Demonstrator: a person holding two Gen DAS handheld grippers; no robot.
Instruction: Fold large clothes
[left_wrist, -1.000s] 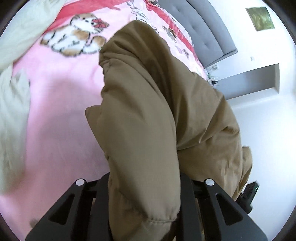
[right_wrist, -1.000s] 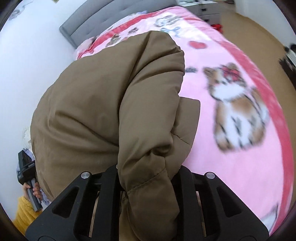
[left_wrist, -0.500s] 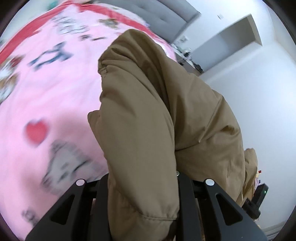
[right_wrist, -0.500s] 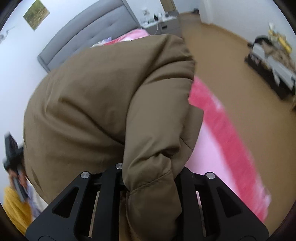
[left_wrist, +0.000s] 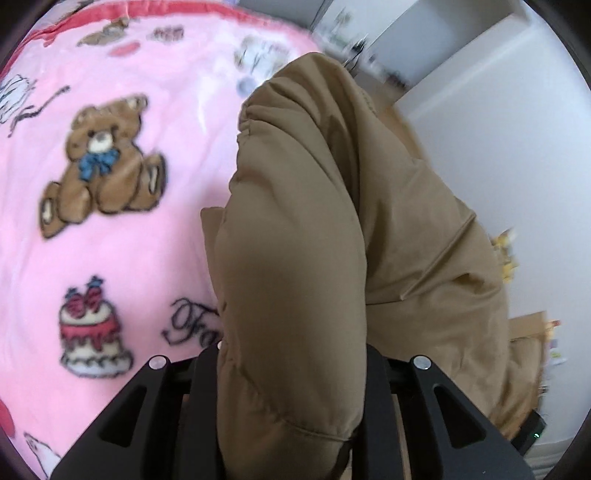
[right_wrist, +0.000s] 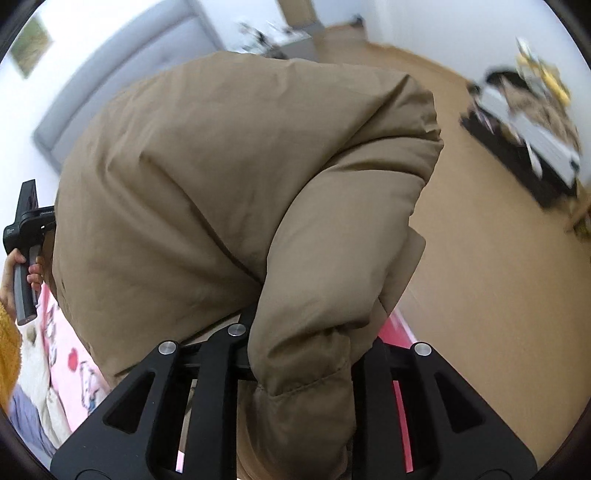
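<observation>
Jacket (left_wrist: 295, 258) bunched in both grips: left gripper (left_wrist: 291, 410) and right gripper (right_wrist: 299, 398) each clamp a padded fold, jaws just eased slightly. Carrying step. Next: lower onto bed (left_wrist: 122, 236) ahead, spread flat.

The coat (left_wrist: 295, 240) clamped in both grippers was matt tan cloth, padded and smooth, with stitched seams. Below and left of the left gripper (left_wrist: 291, 406) lay a fuzzy pink blanket (left_wrist: 147, 240), and the gripper frames were matt black plastic with shiny metal screws. Right of the right gripper (right_wrist: 299, 398), the floor (right_wrist: 480, 295) looked like smooth, dull wood.
</observation>
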